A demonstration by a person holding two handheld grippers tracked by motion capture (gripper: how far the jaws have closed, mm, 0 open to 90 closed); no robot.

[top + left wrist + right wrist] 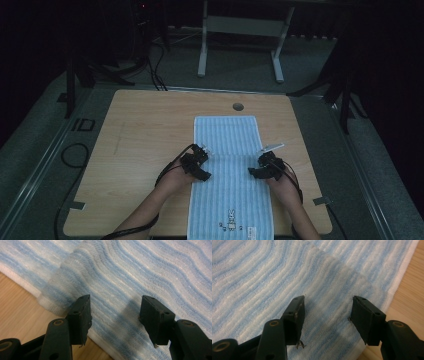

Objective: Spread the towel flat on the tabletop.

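Towel [230, 170], blue-and-white striped, lying flat lengthwise on the wooden table [145, 150], its near end cut off by the bottom of the high view (a small rabbit motif there, too small to read further). Left gripper [204, 156] at the towel's left edge, jaws spread wide over the cloth and holding nothing; right gripper [256, 166] at the right edge, likewise wide apart and empty. Whether the jaw tips touch the fabric cannot be told; surroundings beyond the table too dark to make out.

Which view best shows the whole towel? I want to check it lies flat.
The high view: the towel lies full length on the table. The gripper views show close patches at its edges, each with a fold line.
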